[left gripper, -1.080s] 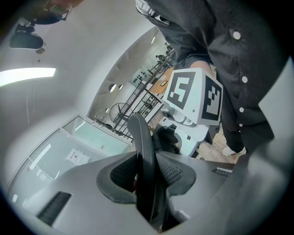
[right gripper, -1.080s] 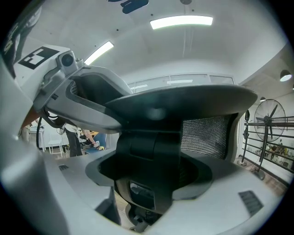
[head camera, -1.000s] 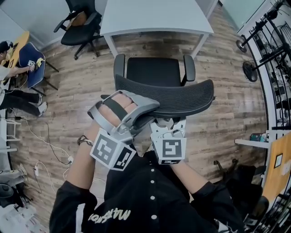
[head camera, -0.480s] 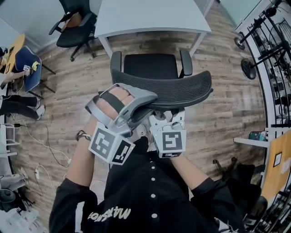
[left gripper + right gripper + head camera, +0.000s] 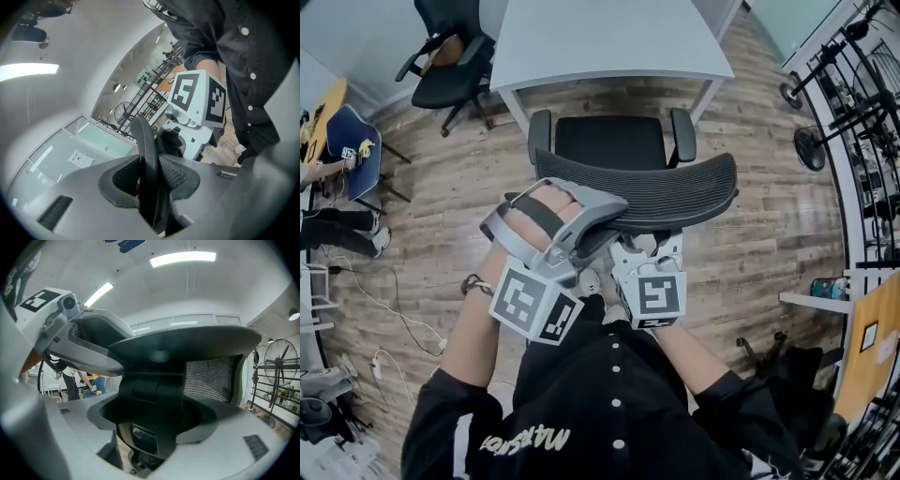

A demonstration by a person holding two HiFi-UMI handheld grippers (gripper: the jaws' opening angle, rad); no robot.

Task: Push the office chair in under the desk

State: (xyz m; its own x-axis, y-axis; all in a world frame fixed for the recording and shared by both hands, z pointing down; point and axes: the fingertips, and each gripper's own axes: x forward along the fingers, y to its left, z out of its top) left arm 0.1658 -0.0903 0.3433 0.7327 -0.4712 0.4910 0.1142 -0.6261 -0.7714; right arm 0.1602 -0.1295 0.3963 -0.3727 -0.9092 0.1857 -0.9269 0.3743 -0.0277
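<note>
Quick update: the black mesh-backed office chair (image 5: 675, 192) has rolled closer to the white rectangular table (image 5: 609, 37) than it was a second ago. The strip of wood-plank floor between the seat front and the table's near edge has shrunk, and the armrests now sit just short of that edge, between the table's two near corners. So the push is working, but I'd say the seat isn't under the table yet and there's still a fair bit of rolling left.

Grip looks unchanged. The left gripper (image 5: 598, 230) is still pinched tight on the thin top rim of the backrest; in the left gripper view the rim runs straight through the closed jaws (image 5: 147, 187). The right gripper (image 5: 645, 246) is just beside it, jaws clamped around the black central spine behind the mesh (image 5: 157, 427).

Compared with the earlier frame, the second black office chair (image 5: 450, 56) off the table's far-left corner has slid toward the frame edge, so the person has stepped forward too.
</note>
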